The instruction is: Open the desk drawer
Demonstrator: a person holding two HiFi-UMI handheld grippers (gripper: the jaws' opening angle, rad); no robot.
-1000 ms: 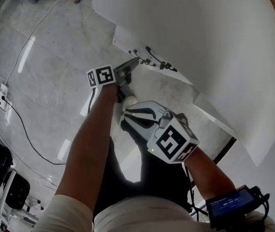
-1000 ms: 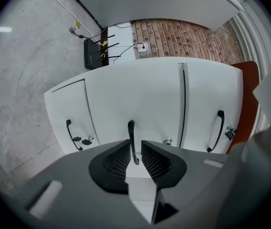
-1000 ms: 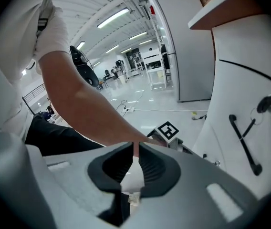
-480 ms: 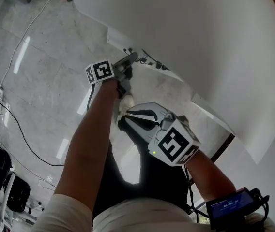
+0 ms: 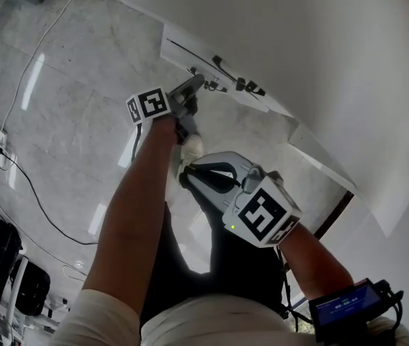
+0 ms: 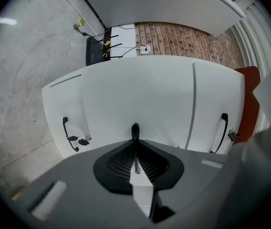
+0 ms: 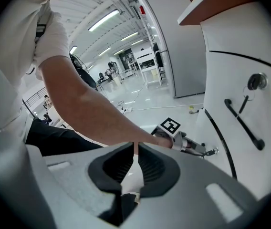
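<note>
The white desk (image 5: 298,42) has drawer fronts under its top. My left gripper (image 5: 199,83) points level at the middle drawer front (image 6: 140,99). Its jaws are closing, and their pads press on the thin black drawer handle (image 6: 135,129) that stands between them. In the left gripper view the left gripper (image 6: 135,144) sits right against this front. My right gripper (image 5: 189,173) hangs lower and nearer to me, tilted downward, shut and holding nothing. The right gripper view shows the shut right gripper (image 7: 135,147) with my left forearm and the marker cube (image 7: 170,126) beyond it.
A side drawer handle (image 6: 67,133) has keys (image 6: 80,140) hanging by it, and another handle (image 6: 220,132) is on the right front. A lock (image 7: 255,81) and black handle (image 7: 243,123) show on a near cabinet front. Cables (image 5: 24,186) lie on the marble floor.
More of the drawer front shows below the desk's edge than a second ago. My left gripper stays at the handle. The right gripper has hardly moved.
</note>
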